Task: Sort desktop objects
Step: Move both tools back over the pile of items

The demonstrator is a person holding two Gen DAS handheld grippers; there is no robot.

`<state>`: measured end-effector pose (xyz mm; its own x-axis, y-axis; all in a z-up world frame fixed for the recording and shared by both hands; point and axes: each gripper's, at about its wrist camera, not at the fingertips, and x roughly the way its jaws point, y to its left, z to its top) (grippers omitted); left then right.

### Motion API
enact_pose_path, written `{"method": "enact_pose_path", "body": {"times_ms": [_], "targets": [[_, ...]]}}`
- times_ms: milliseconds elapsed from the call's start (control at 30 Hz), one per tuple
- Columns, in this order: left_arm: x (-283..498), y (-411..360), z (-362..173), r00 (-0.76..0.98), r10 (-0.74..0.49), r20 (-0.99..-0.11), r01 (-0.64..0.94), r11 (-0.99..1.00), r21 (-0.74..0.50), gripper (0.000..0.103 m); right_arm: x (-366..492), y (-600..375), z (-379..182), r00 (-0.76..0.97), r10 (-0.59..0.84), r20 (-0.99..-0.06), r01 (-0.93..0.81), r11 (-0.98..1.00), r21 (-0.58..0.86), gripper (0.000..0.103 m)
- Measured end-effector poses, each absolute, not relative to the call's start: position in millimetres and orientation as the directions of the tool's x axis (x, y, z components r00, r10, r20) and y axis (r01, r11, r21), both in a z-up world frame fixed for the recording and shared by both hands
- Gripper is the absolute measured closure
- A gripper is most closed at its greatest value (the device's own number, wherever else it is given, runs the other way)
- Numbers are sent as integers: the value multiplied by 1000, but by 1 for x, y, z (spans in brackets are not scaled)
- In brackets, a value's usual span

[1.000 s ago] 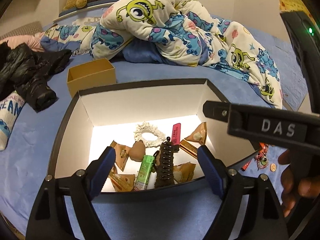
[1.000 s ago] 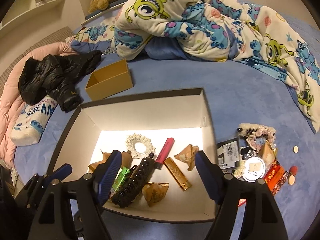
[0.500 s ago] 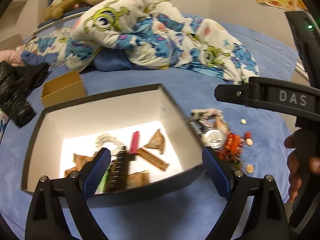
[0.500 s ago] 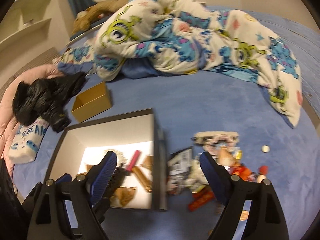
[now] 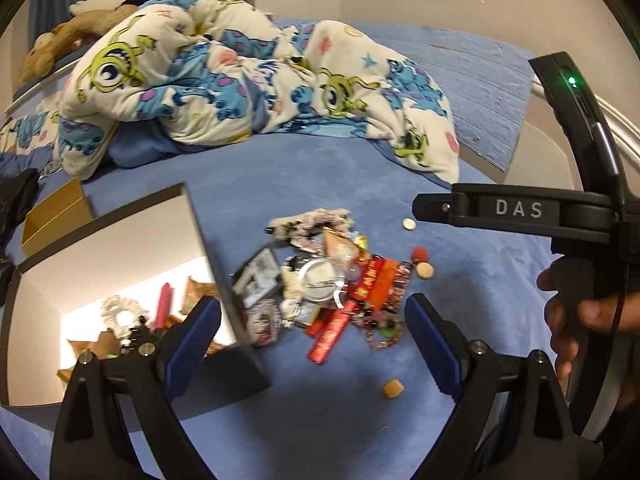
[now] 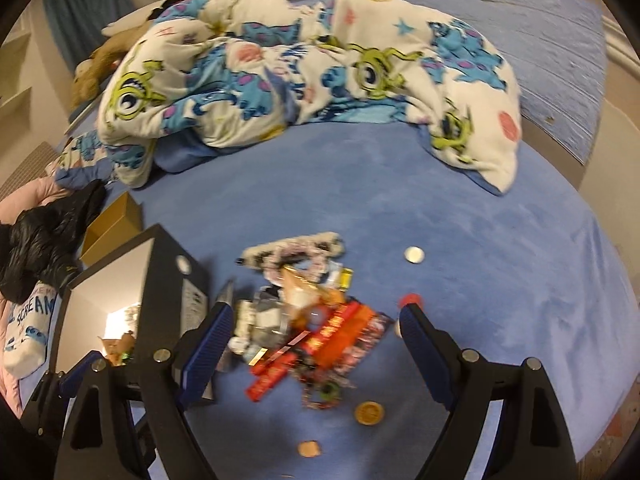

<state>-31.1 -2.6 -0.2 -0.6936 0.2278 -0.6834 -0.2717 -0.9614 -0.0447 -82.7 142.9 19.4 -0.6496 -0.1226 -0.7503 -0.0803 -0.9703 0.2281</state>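
We see the pile of small things (image 5: pixel 328 280) lying on the blue bedspread (image 5: pixel 320 176), just to the right of the big open box (image 5: pixel 120 240). The heap is blurred, so we can only pick out some of it. A red packet (image 5: pixel 330 334) sticks out of the near edge of the pile, its long axis slanting from lower left to upper right in the left wrist view. A round silver lid (image 5: pixel 320 278) sits in the middle, a frilly hair band (image 5: pixel 312 220) lies across the far side, and a barcode card (image 5: pixel 256 274) leans against the box wall. Loose coins lie apart from the heap: a pale one (image 5: pixel 409 223) beyond it and a brown one (image 5: pixel 392 388) nearer to us.

Our left gripper (image 5: pixel 312 338) hangs above the near edge of the pile, jaws wide apart with nothing clamped. Our right gripper (image 6: pixel 314 350) also hovers over the pile, its jaws spread wide and empty; in the left view we see a hand (image 5: pixel 576 320) on its handle.

Inside the box lie a pink tube (image 5: pixel 163 306), a white hair band (image 5: pixel 118 308) and brown wrappers. Behind it stands a small cardboard box (image 5: pixel 52 216). Further back a cartoon-print quilt (image 5: pixel 240 80) is bunched up, with a black jacket (image 6: pixel 44 244) at the left and a plush toy (image 5: pixel 72 36) by the wall.
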Motion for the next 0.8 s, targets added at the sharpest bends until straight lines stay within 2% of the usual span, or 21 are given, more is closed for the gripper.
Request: {"method": "enact_pose_path", "body": {"times_ms": [333, 800], "targets": [[-34, 31, -19, -656, 280, -701, -318, -945, -80, 9, -79, 176, -1, -618, -96, -780, -117, -970, 213, 16], [-44, 33, -43, -615, 286, -734, -312, -944, -107, 9, -88, 173, -31, -557, -112, -823, -111, -972, 208, 16]]}}
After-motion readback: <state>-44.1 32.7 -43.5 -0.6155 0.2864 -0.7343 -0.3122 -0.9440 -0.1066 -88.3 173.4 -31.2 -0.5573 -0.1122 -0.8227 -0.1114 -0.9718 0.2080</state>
